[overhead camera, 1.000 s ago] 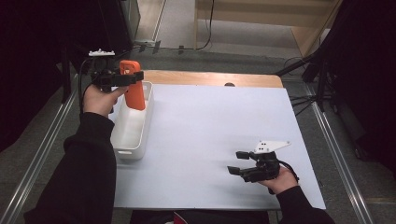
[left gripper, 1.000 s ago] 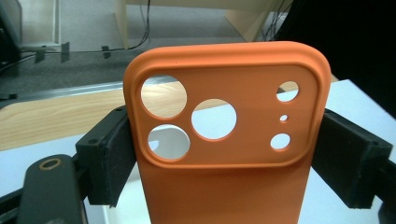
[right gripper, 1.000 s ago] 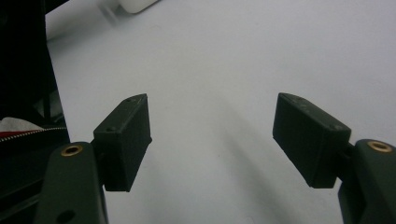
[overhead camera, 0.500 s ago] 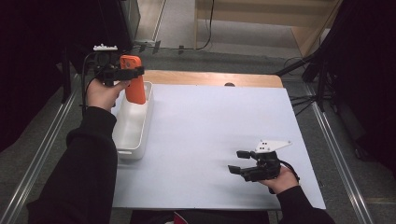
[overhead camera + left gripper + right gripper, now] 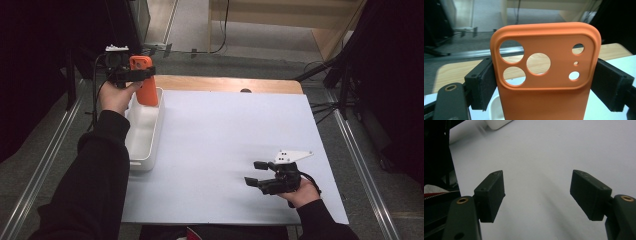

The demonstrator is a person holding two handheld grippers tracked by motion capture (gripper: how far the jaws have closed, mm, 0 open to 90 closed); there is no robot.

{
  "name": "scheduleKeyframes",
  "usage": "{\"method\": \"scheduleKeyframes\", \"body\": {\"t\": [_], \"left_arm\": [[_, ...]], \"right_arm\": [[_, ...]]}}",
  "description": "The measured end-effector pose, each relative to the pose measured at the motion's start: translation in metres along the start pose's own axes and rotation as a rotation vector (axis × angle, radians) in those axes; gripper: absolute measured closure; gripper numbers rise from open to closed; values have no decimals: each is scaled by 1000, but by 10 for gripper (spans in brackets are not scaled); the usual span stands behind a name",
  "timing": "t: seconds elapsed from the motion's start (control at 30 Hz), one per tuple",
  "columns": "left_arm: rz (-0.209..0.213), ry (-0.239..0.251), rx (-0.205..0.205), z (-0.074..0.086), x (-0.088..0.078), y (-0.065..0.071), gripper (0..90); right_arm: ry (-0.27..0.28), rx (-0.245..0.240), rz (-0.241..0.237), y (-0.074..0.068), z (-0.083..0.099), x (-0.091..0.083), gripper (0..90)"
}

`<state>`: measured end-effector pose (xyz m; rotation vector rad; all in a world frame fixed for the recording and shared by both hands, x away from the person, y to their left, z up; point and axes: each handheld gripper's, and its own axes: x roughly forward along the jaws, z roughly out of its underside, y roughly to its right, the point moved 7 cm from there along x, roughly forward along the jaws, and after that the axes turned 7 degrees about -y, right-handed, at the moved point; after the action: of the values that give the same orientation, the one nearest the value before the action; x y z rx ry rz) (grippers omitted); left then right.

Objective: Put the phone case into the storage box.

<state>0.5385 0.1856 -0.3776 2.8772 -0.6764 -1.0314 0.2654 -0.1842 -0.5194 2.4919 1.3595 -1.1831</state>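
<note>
An orange phone case [image 5: 546,75] is clamped upright between the fingers [image 5: 482,86] of the left gripper [image 5: 134,75], its camera cut-outs at the top. It is held above the far end of a white tray [image 5: 142,132] at the left edge of the white desk [image 5: 225,135]. The right gripper [image 5: 260,175] is held low over the near right part of the desk, its fingers [image 5: 490,192] spread apart with nothing between them.

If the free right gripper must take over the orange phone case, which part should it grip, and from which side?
Probably the lower half of the orange phone case, on its two long edges. The left gripper clamps the upper end beside the camera cutouts, and the case hangs upright over the white bin. The open right gripper would best come level from the table's middle, below those jaws.
</note>
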Motion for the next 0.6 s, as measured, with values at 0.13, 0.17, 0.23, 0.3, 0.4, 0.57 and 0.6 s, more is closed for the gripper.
{"method": "scheduleKeyframes", "body": {"t": [0.13,0.17,0.23,0.3,0.4,0.57,0.6], "left_arm": [[-32,-2,15,1,5,-3,152],[-32,-2,15,1,5,-3,152],[-46,-6,12,2,7,-5,152],[-48,-6,0,3,11,-7,152],[-39,-17,1,4,14,-7,152],[-59,-17,-3,5,20,-10,152],[-58,-17,-8,5,21,-10,152]], "right_arm": [[-2,-1,-2,0,0,0,268],[0,-4,-2,0,0,0,268],[-1,-4,-2,-1,0,0,268],[0,-4,0,0,0,0,268],[0,-1,-4,-1,0,0,268],[1,0,-4,-1,0,-1,268],[1,0,-5,-1,0,-1,268]]}}
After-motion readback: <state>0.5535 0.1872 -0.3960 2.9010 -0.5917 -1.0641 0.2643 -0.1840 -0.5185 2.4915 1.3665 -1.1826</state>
